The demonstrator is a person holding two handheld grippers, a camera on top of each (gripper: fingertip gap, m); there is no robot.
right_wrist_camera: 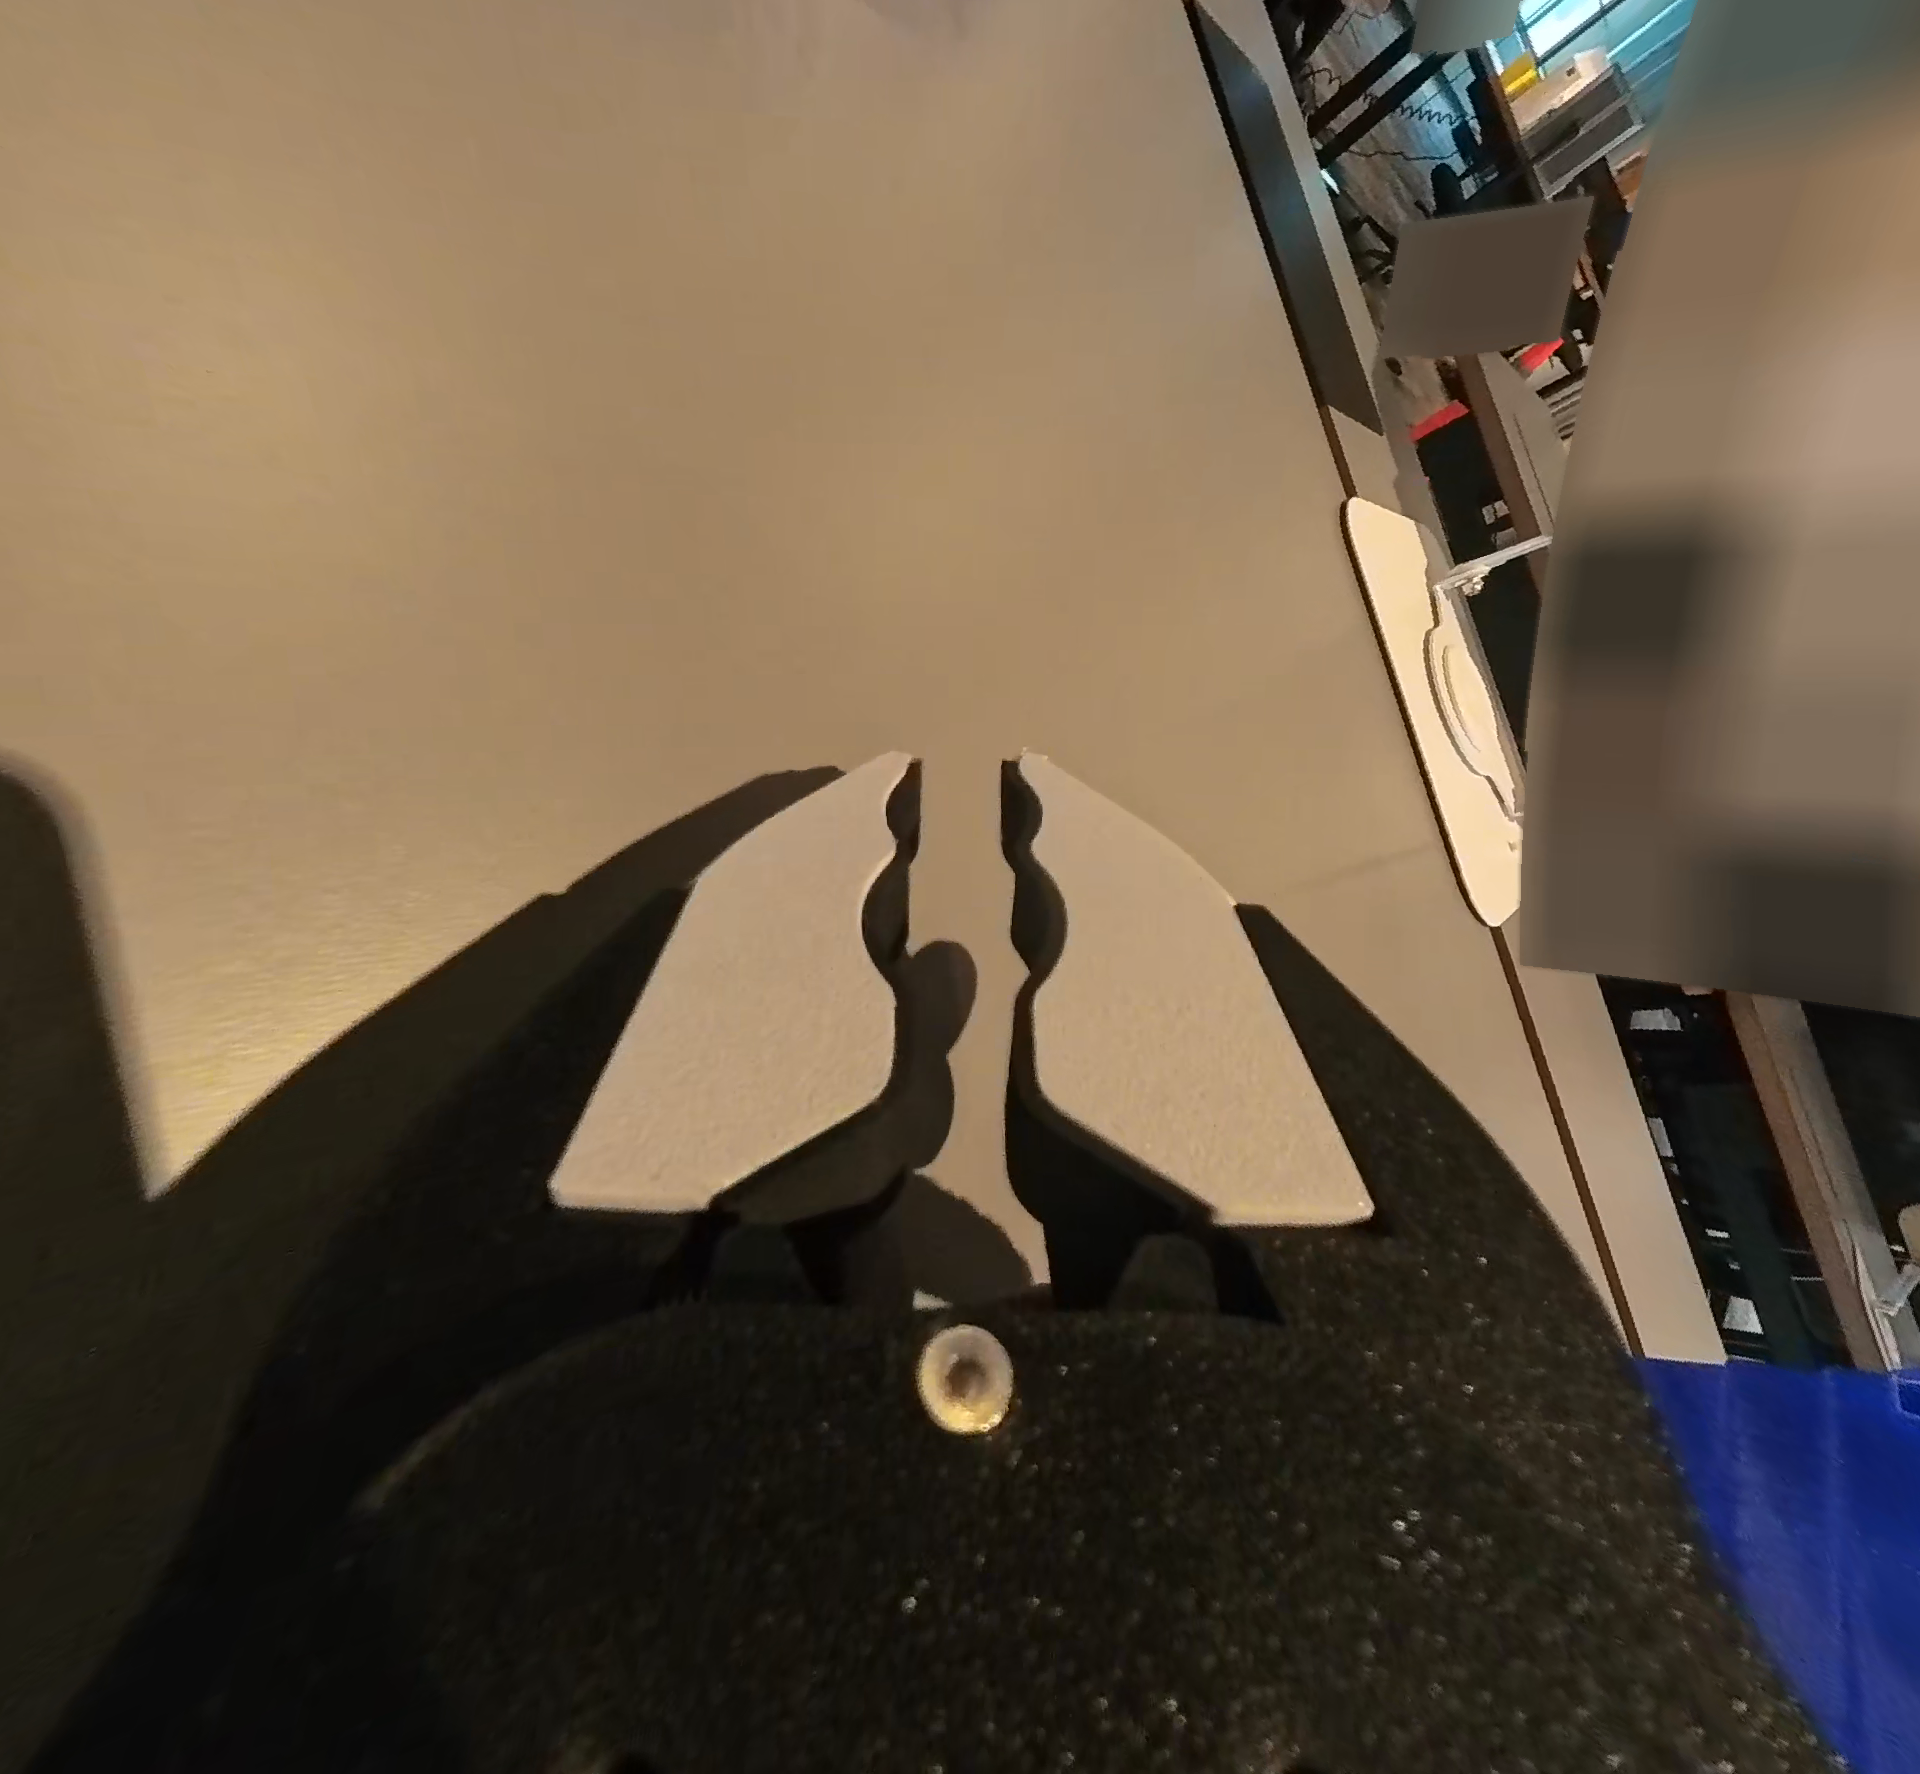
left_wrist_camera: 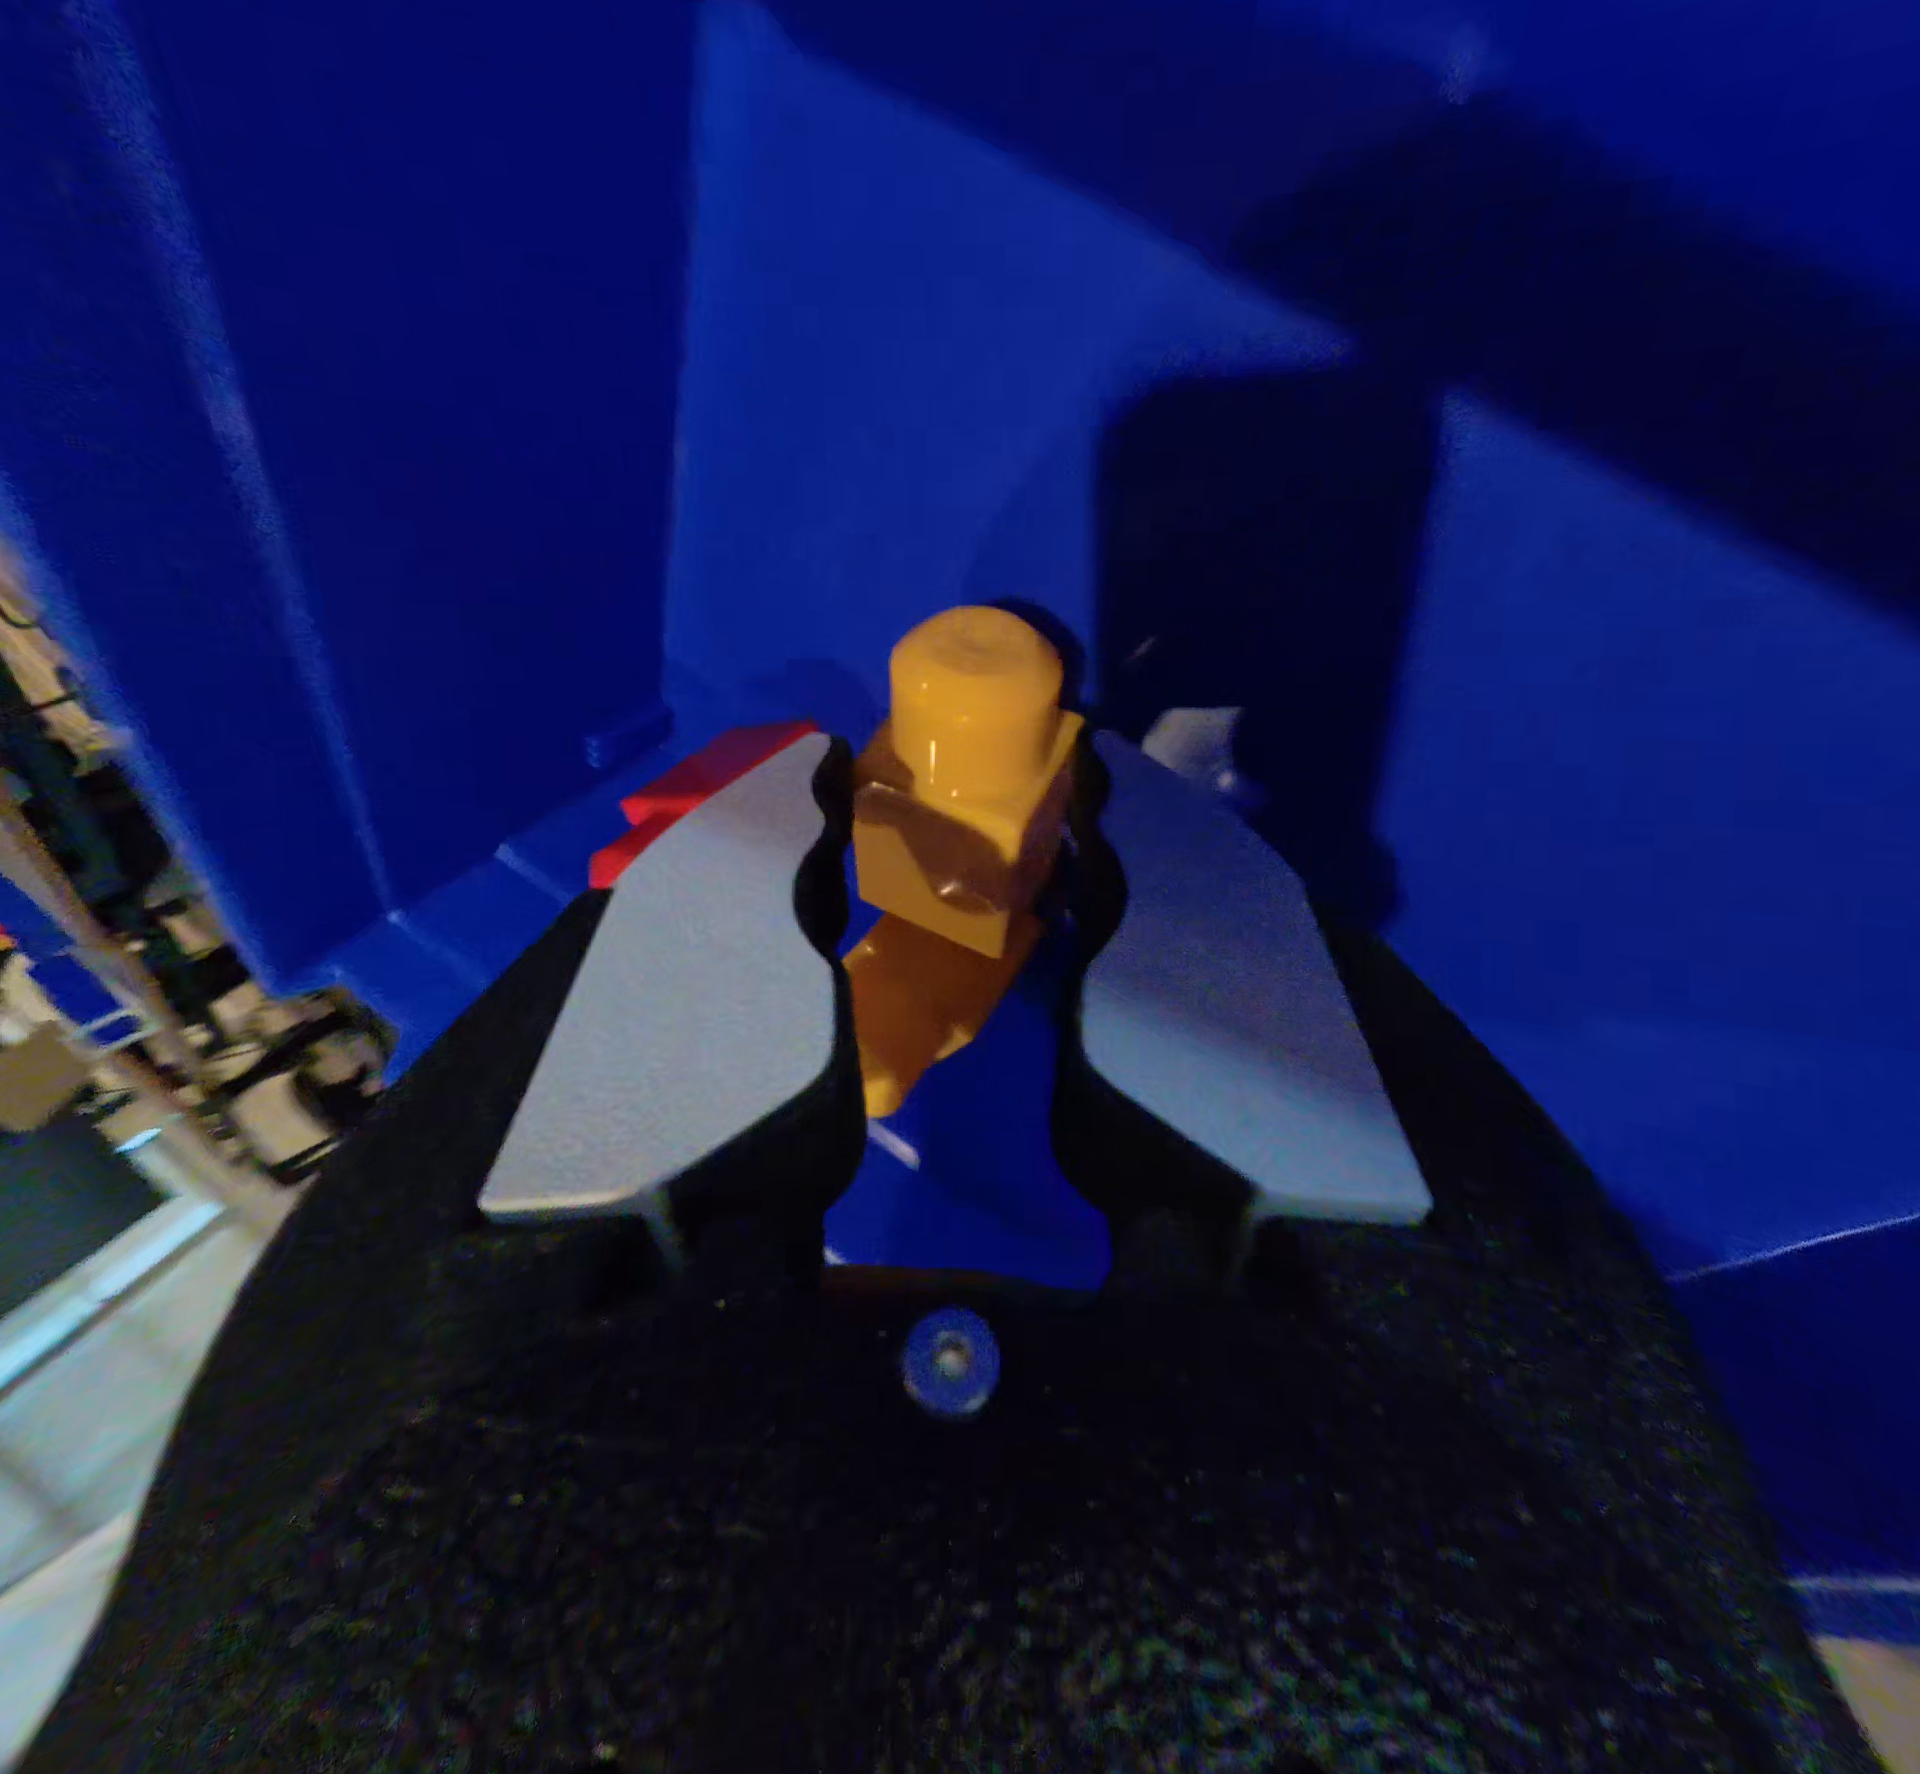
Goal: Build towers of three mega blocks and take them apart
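My left gripper is inside a blue bin and is shut on an orange mega block. The block sits tilted between the fingertips with its round stud pointing away from the camera. A red block lies on the bin floor just behind the left finger. A pale block peeks out behind the right finger. My right gripper is empty above the bare beige table, its jaws nearly together with a narrow gap.
The bin's blue walls surround the left gripper closely on all sides. A corner of the bin shows at the lower right of the right wrist view. A flat white pad lies at the table's right edge, with shelves and desks beyond. My right fingertips sit around 55 centimetres from my left ones.
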